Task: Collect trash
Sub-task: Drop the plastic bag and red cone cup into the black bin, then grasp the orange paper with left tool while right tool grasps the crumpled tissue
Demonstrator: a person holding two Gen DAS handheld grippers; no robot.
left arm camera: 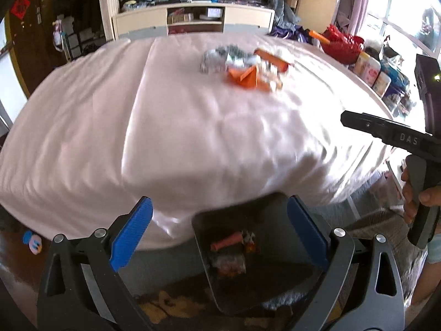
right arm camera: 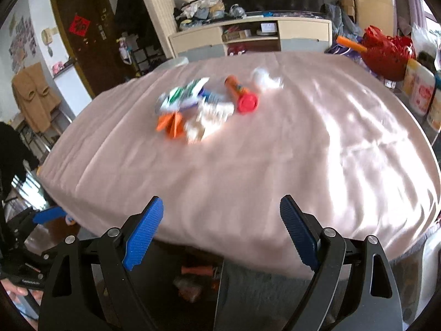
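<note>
A heap of trash (left arm camera: pixel 242 66) lies far out on the pink-sheeted bed (left arm camera: pixel 137 127): orange paper (right arm camera: pixel 171 125), crumpled wrappers (right arm camera: pixel 184 96), white scraps (right arm camera: pixel 209 118) and an orange tube with a red cap (right arm camera: pixel 241 93). Below the bed's near edge stands a dark bin (left arm camera: pixel 256 264) holding an orange-red piece (left arm camera: pixel 226 242) and other scraps. My left gripper (left arm camera: pixel 220 234) hangs over the bin, open, nothing between its blue pads. My right gripper (right arm camera: pixel 220 231) is open and empty too, above the bed edge; it shows again as the right gripper's black body (left arm camera: pixel 397 135) in a hand.
A cream cabinet (right arm camera: pixel 248 35) with piled laundry stands behind the bed. A red bag (right arm camera: pixel 386 52) and several canisters (right arm camera: pixel 419 91) crowd the right side. A brown door (right arm camera: pixel 82 33) is at the left. A small toy (left arm camera: pixel 33 241) lies on the dark floor.
</note>
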